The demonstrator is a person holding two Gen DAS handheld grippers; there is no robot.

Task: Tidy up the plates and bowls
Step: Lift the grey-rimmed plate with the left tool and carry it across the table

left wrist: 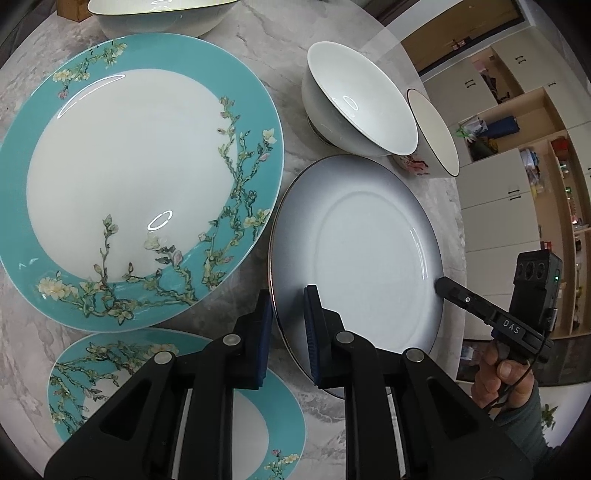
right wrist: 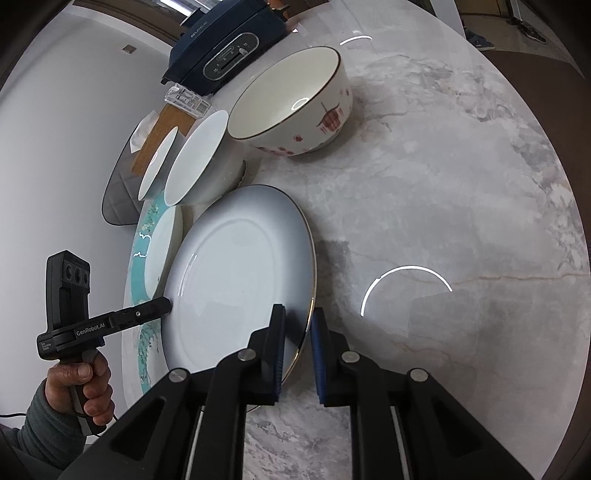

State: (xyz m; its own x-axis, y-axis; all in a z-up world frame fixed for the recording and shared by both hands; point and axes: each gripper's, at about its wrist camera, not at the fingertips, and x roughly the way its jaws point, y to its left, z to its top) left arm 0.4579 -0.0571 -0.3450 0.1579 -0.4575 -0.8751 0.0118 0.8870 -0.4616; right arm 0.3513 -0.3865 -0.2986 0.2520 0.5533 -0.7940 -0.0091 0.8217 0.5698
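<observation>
A grey-rimmed white plate [left wrist: 369, 258] [right wrist: 236, 280] sits between my two grippers. My left gripper [left wrist: 290, 310] is shut on its near-left rim, which passes between the blue pads. The left gripper's tip [right wrist: 168, 304] also shows at the plate's far edge in the right wrist view. My right gripper [right wrist: 298, 321] is shut on the opposite rim, and its tip [left wrist: 441, 286] shows in the left wrist view. A large teal flowered plate [left wrist: 140, 177] [right wrist: 147, 258] lies beside it. A smaller teal plate [left wrist: 92, 369] lies nearer, partly hidden by my fingers.
A white bowl [left wrist: 354, 110] [right wrist: 195, 158] and a red-patterned bowl [left wrist: 436, 136] [right wrist: 295, 103] stand behind the plate. A wide bowl [left wrist: 159, 18] sits at the back. A dark appliance [right wrist: 229, 48] and wooden box [right wrist: 166, 129] are at the marble table's [right wrist: 443, 184] edge.
</observation>
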